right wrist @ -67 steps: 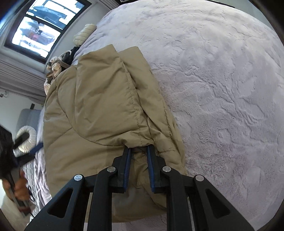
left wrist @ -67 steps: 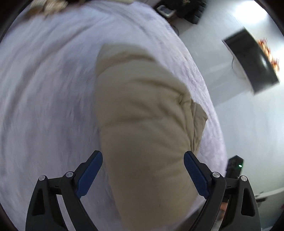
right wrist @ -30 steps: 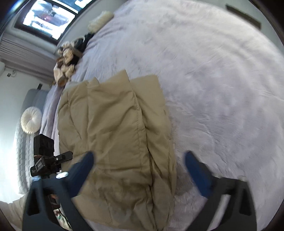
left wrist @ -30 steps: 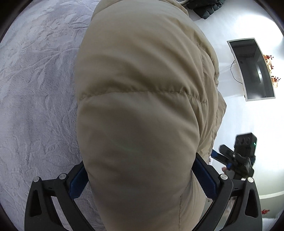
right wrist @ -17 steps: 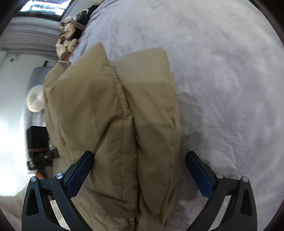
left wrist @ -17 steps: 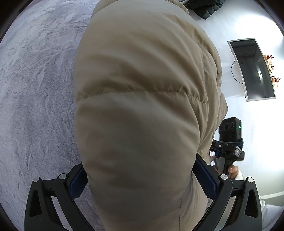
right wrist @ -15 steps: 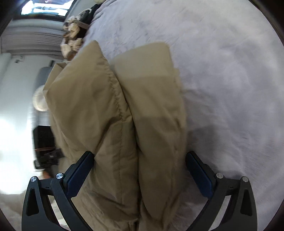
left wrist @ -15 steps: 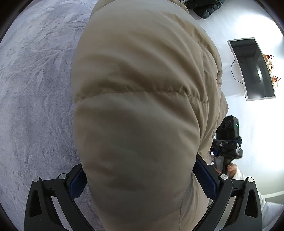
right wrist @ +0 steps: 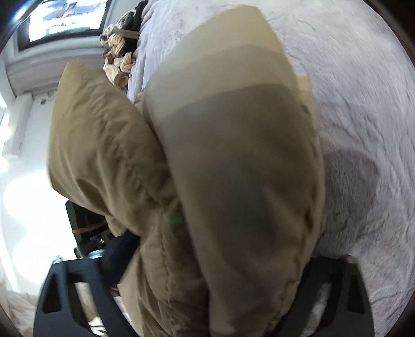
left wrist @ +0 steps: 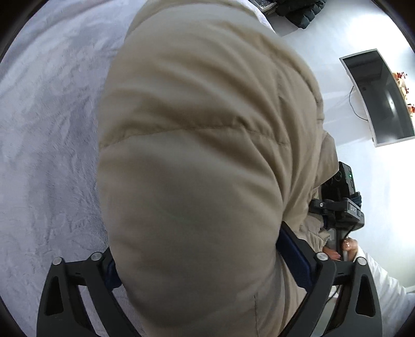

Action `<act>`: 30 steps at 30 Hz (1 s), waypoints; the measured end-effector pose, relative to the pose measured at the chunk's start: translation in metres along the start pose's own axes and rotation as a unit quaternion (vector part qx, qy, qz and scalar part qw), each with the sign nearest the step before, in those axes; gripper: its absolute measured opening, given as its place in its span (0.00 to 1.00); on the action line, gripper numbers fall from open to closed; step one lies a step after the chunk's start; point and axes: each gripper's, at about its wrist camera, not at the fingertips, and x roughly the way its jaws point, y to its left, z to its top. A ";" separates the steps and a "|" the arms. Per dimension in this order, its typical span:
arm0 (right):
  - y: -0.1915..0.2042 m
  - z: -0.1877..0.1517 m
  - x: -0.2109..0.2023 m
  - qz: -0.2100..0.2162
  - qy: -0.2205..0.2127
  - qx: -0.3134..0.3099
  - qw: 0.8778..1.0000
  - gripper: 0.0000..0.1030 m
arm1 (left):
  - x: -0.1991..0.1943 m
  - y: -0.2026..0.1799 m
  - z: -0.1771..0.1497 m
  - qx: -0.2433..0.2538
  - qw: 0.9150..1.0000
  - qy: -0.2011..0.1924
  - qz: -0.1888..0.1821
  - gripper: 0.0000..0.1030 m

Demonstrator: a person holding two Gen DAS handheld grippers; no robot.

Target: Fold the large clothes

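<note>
A tan puffer jacket [left wrist: 197,160], folded into a thick bundle, lies on a lilac plush bed cover [left wrist: 46,145]. My left gripper [left wrist: 205,261] stands wide open with the bundle's end bulging between its blue pads. In the right wrist view the jacket [right wrist: 233,181] fills the frame, its folded layers pushed between the wide-open jaws of my right gripper [right wrist: 207,261]. The right gripper's body [left wrist: 337,207] shows in the left wrist view at the bundle's far side. The fingertips of both are mostly hidden by fabric.
The bed cover [right wrist: 363,103] spreads to the right in the right wrist view. A heap of knotted cream cushions [right wrist: 119,62] lies at the bed's far end below a window [right wrist: 64,18]. A wall screen [left wrist: 381,96] and white floor lie beyond the bed edge.
My right gripper let go of the jacket, opened wide and has pushed in around the bundle's edge. My left gripper closed in on the bundle and has stayed open around it.
</note>
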 end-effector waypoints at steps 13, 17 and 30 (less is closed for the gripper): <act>0.001 -0.032 -0.028 0.039 -0.030 -0.003 0.999 0.49 | -0.020 -0.031 -0.005 0.025 0.998 -0.042 0.025 0.86; 0.005 -0.042 -0.035 0.043 -0.034 -0.012 0.998 0.48 | -0.035 -0.028 -0.009 0.031 0.998 -0.053 0.026 0.86; 0.040 -0.049 -0.012 0.039 -0.052 -0.036 0.997 0.48 | -0.098 0.029 0.010 0.046 0.996 -0.080 0.015 0.86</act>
